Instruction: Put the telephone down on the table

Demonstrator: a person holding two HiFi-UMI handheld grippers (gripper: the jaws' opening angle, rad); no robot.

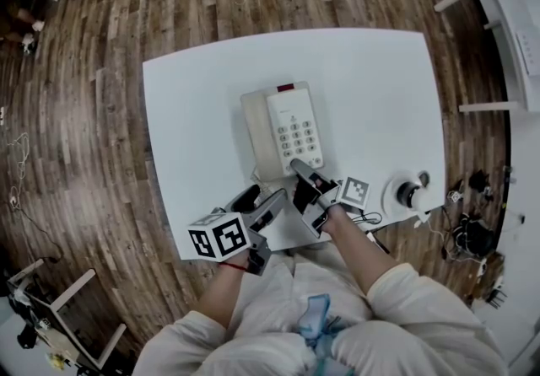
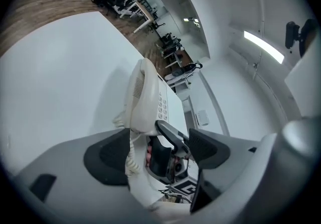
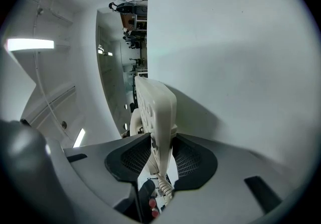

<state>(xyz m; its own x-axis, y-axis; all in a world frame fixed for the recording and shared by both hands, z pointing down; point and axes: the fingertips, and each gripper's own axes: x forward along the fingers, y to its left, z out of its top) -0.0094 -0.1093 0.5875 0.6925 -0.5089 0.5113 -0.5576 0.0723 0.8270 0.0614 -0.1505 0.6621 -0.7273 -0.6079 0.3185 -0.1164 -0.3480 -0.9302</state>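
**Phone on the table, right claw on its near edge**

From the head view, the phone (image 1: 283, 130) lies near the middle of the white table (image 1: 202, 96). Its keypad (image 1: 299, 134) faces up and the handset (image 1: 257, 134) sits in the cradle along its left side.

My right gripper (image 1: 300, 170) has the phone's near edge. In the right gripper view both pads press against that edge (image 3: 155, 107), one on each side, so this claw is clamped on the phone. The coiled cord (image 3: 163, 185) hangs just below the grip. I cannot tell whether that near edge rests fully on the table (image 3: 235, 57) or sits slightly raised.

My left gripper (image 1: 263, 201) sits at the table's near edge, just left of the right one. Its own view shows the jaws spread wide around (image 2: 159, 142), pressing on nothing. The cord (image 2: 131, 157) dangles in the gap beside the left jaw, and the phone (image 2: 145, 97) stands just beyond the tips.

A round white thing (image 1: 407, 195) with a dark centre sits near the table's right corner, apart from the phone.
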